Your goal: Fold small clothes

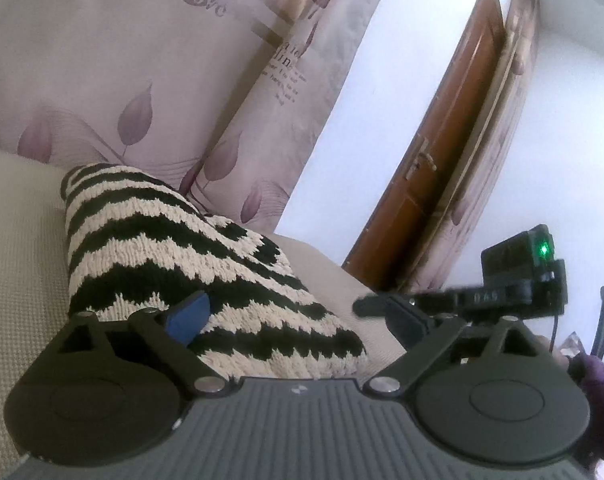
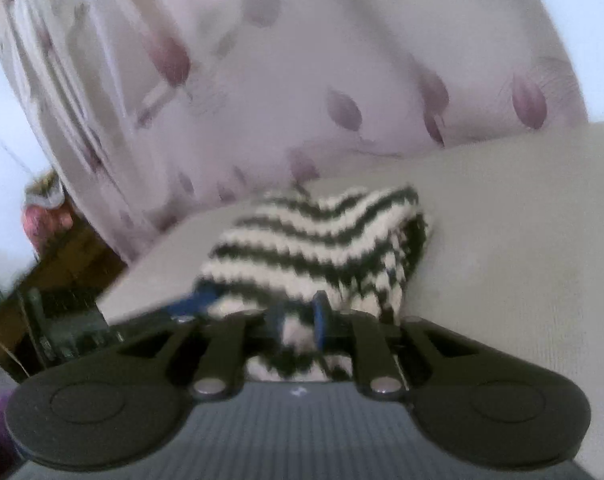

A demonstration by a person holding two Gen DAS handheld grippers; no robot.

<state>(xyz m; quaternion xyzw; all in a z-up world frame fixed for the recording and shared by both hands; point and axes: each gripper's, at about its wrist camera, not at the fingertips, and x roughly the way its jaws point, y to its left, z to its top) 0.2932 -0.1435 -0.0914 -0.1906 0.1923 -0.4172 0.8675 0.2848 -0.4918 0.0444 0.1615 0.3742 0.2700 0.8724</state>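
Striped knit (image 1: 173, 248) looks folded into a bundle on the sofa (image 1: 17, 248), only tidying left; left gripper (image 1: 297, 312) wide open, right gripper (image 2: 297, 320) barely parted around its 6 o'clock edge.

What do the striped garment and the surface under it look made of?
Striped garment: chunky knitted yarn, black and cream zigzags, matte; visible stitch loops, probably wool or acrylic. Surface: beige woven upholstery, fine grid texture, matte, probably a cushion or mattress cover.

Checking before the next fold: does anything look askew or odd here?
The striped knit garment lies bunched and humped on the beige cushion, not flat, with its near edge between the right gripper's narrow jaws. Nothing looks damaged.
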